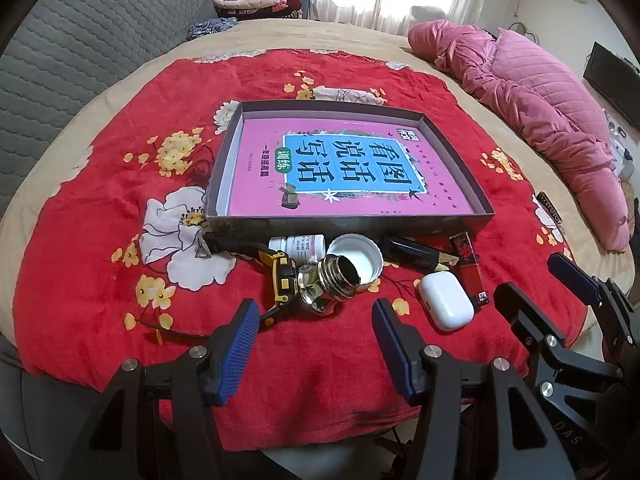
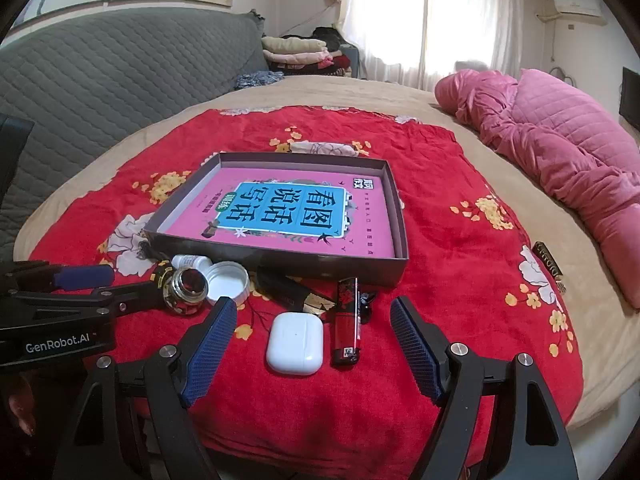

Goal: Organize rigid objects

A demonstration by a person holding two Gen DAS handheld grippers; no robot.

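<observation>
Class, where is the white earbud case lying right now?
The white earbud case lies on the red blanket, in front of the box, just left of the red lighter in the right wrist view, between the right claw's open fingers.

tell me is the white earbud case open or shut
Shut: the white earbud case lies flat on the red blanket, lid seam closed.

Shallow dark box [image 1: 348,222]: open, holds pink-and-blue book [image 1: 344,168] flat | small items in row just near its front wall: white bottle [image 1: 298,245] on its side, white cap [image 1: 356,258] open side up, shiny metal cap [image 1: 332,280] tilted, white earbud case [image 1: 446,300] flat, red lighter [image 1: 470,268] flat at right.
</observation>
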